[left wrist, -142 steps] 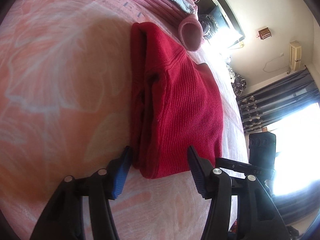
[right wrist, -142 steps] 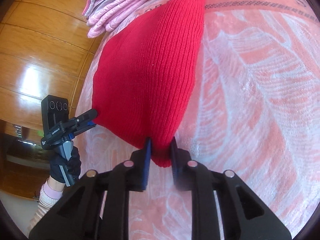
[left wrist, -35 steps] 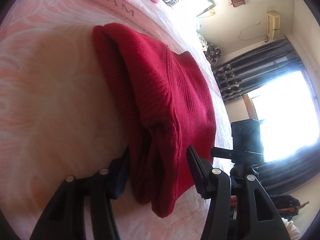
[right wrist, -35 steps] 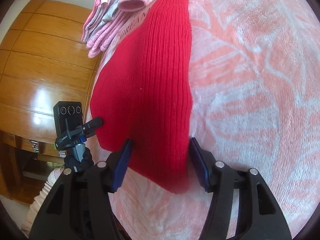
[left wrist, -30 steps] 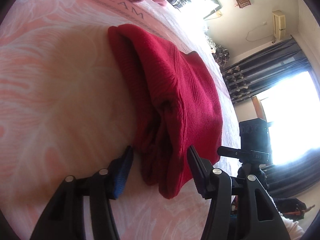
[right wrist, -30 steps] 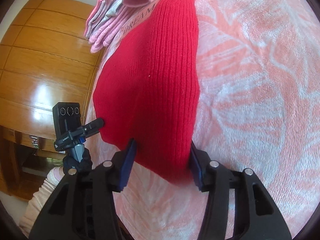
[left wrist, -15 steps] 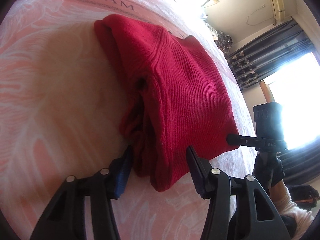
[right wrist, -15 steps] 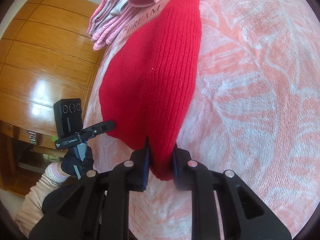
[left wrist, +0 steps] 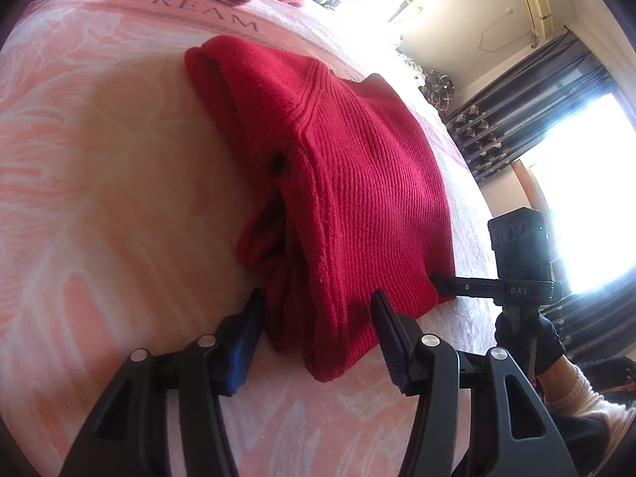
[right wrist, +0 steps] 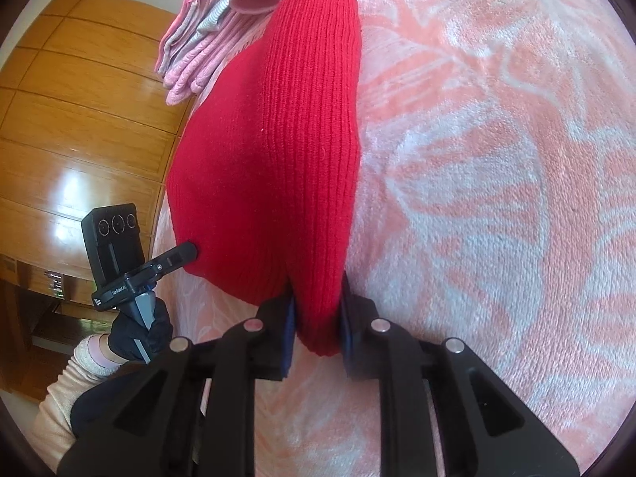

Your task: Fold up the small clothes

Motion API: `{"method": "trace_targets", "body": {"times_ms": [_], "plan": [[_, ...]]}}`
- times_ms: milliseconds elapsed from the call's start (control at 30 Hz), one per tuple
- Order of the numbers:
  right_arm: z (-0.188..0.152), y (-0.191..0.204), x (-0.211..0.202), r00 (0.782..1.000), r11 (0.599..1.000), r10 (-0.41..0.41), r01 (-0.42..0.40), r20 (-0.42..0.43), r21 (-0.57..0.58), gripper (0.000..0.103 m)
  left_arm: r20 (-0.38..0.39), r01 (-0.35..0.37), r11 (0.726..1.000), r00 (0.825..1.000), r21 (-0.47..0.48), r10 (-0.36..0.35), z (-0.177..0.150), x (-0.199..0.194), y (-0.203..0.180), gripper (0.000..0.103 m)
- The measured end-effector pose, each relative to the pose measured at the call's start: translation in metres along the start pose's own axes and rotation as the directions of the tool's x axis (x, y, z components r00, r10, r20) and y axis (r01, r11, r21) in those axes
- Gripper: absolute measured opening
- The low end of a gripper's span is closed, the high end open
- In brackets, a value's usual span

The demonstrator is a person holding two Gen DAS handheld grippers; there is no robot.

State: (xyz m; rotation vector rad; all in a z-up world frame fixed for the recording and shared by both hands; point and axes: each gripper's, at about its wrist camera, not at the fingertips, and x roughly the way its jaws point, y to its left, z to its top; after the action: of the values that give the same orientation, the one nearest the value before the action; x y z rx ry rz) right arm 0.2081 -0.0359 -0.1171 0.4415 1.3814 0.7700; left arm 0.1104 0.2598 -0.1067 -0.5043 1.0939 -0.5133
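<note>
Pink bedspread [right wrist: 497,198]: right tongs [right wrist: 316,326] clamp red sweater [right wrist: 274,139]; left tongs [left wrist: 318,334] wide, straddling corner.

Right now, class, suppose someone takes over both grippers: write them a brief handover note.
Right gripper: shut on one near corner of the red sweater.
Left gripper: open, its jaws either side of the other near corner, not gripping.
The sweater lies folded lengthwise on the pink blanket; pink clothes are piled at the far end.
Done: the lengthwise fold.
Left: probably close the left gripper and fold the near end towards the far end.
</note>
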Motion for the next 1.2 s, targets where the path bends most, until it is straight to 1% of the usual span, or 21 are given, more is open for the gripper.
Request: {"method": "trace_targets", "body": {"times_ms": [33,100,133,167,233,267,333,400,433,533,667,767,867,900,933,1000,1033,1067,1133,1167,1200], "plan": [[0.000,0.001,-0.003,1.000,1.000,-0.001,0.001,-0.002,0.006,0.023,0.001,0.009,1.000,1.000,-0.004,-0.009,0.001,-0.002,0.000,0.067],[0.001,0.007,-0.012,1.000,0.999,-0.031,0.030,0.008,0.014,0.040,0.017,0.019,1.000,1.000,-0.020,-0.018,0.000,-0.006,-0.004,0.074],[0.000,0.013,-0.018,0.998,0.998,-0.056,0.056,0.025,0.000,0.054,0.032,0.013,1.000,0.999,-0.026,-0.013,-0.002,-0.010,-0.007,0.074],[-0.002,0.021,-0.026,0.994,0.995,-0.098,0.099,0.046,-0.029,0.062,0.040,0.011,1.000,0.999,-0.026,-0.010,-0.004,-0.014,-0.011,0.074],[-0.006,0.039,-0.041,0.979,0.977,-0.181,0.190,0.088,-0.099,0.064,0.067,-0.009,1.000,0.998,-0.014,0.010,-0.008,-0.026,-0.021,0.074],[-0.008,0.045,-0.047,0.974,0.971,-0.201,0.212,0.104,-0.114,0.070,0.086,-0.025,1.000,0.996,0.000,0.025,-0.009,-0.034,-0.027,0.074],[-0.013,0.053,-0.063,0.966,0.966,-0.220,0.235,0.134,-0.110,0.074,0.114,-0.067,0.997,0.991,0.030,0.064,-0.012,-0.050,-0.041,0.078],[-0.016,0.061,-0.079,0.955,0.960,-0.247,0.264,0.163,-0.091,0.078,0.144,-0.081,0.996,0.987,0.036,0.074,-0.014,-0.068,-0.057,0.078],[-0.018,0.065,-0.086,0.945,0.953,-0.277,0.294,0.175,-0.079,0.084,0.162,-0.088,0.996,0.983,0.024,0.083,-0.014,-0.078,-0.064,0.079],[-0.027,0.084,-0.108,0.924,0.937,-0.319,0.341,0.211,-0.078,0.086,0.200,-0.118,0.993,0.973,-0.011,0.118,-0.012,-0.107,-0.086,0.080],[-0.038,0.121,-0.135,0.876,0.891,-0.403,0.441,0.265,-0.105,0.087,0.234,-0.211,0.977,0.950,-0.016,0.209,-0.010,-0.141,-0.116,0.084],[-0.049,0.160,-0.154,0.820,0.843,-0.449,0.520,0.355,-0.137,0.091,0.275,-0.272,0.962,0.924,-0.021,0.268,-0.014,-0.165,-0.142,0.085],[-0.066,0.193,-0.173,0.793,0.838,-0.413,0.524,0.447,-0.155,0.092,0.326,-0.372,0.928,0.875,-0.017,0.357,-0.022,-0.188,-0.170,0.093],[-0.072,0.203,-0.179,0.776,0.833,-0.406,0.531,0.482,-0.155,0.093,0.342,-0.393,0.919,0.861,-0.023,0.377,-0.026,-0.195,-0.177,0.095],[-0.079,0.214,-0.186,0.754,0.827,-0.396,0.541,0.525,-0.153,0.096,0.356,-0.402,0.915,0.852,-0.027,0.385,-0.029,-0.201,-0.182,0.095],[-0.096,0.230,-0.200,0.708,0.820,-0.361,0.551,0.607,-0.155,0.099,0.380,-0.397,0.917,0.845,-0.026,0.377,-0.037,-0.212,-0.193,0.096],[-0.104,0.238,-0.205,0.682,0.814,-0.345,0.560,0.645,-0.156,0.100,0.390,-0.402,0.915,0.839,-0.027,0.380,-0.040,-0.217,-0.197,0.099],[-0.113,0.244,-0.209,0.646,0.803,-0.338,0.577,0.685,-0.147,0.100,0.404,-0.422,0.906,0.825,-0.027,0.395,-0.044,-0.221,-0.202,0.099],[-0.132,0.254,-0.213,0.554,0.774,-0.332,0.622,0.764,-0.115,0.100,0.439,-0.470,0.882,0.790,-0.013,0.428,-0.052,-0.229,-0.213,0.099],[-0.141,0.257,-0.213,0.521,0.762,-0.323,0.639,0.790,-0.109,0.100,0.457,-0.489,0.872,0.777,0.003,0.434,-0.055,-0.232,-0.218,0.099],[-0.145,0.259,-0.211,0.511,0.749,-0.324,0.653,0.796,-0.115,0.100,0.475,-0.506,0.863,0.763,0.014,0.439,-0.058,-0.234,-0.222,0.099]]}}
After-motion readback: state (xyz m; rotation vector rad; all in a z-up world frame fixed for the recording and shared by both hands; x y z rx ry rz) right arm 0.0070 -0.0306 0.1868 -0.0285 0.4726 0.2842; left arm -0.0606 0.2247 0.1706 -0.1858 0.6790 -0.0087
